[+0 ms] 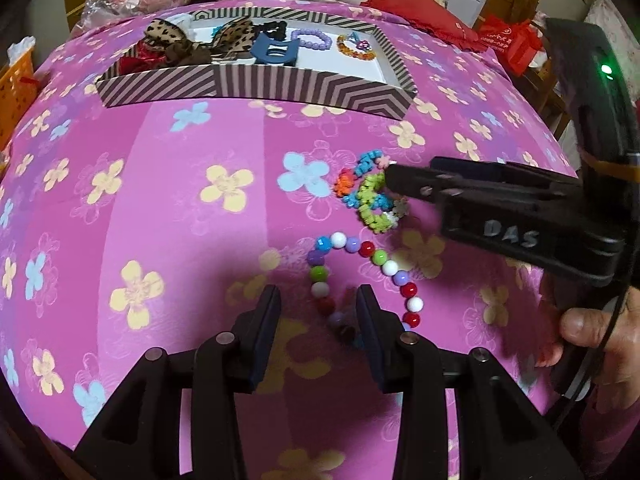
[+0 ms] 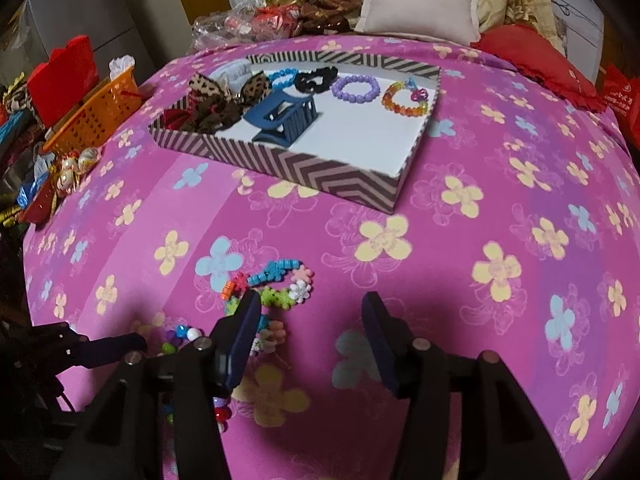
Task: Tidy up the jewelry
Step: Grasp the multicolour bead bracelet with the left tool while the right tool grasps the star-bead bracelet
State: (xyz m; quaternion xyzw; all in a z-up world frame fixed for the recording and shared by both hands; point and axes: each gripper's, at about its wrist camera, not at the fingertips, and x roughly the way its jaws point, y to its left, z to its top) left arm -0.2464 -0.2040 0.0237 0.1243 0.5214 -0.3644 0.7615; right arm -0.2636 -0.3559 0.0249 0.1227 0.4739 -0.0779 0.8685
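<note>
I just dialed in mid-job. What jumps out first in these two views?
The pink flowered cloth fills both views. Far across it sits a striped tray holding bracelets, bows and a blue clip. Up close, a round-bead string lies partly between the open left claw, and a flower-bead strand lies by the open right claw.

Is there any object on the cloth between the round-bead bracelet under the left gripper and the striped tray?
Yes. The flower-bead bracelet lies on the cloth between the round-bead bracelet and the striped tray, and the right gripper is at it. Beyond that, only bare cloth shows.
</note>
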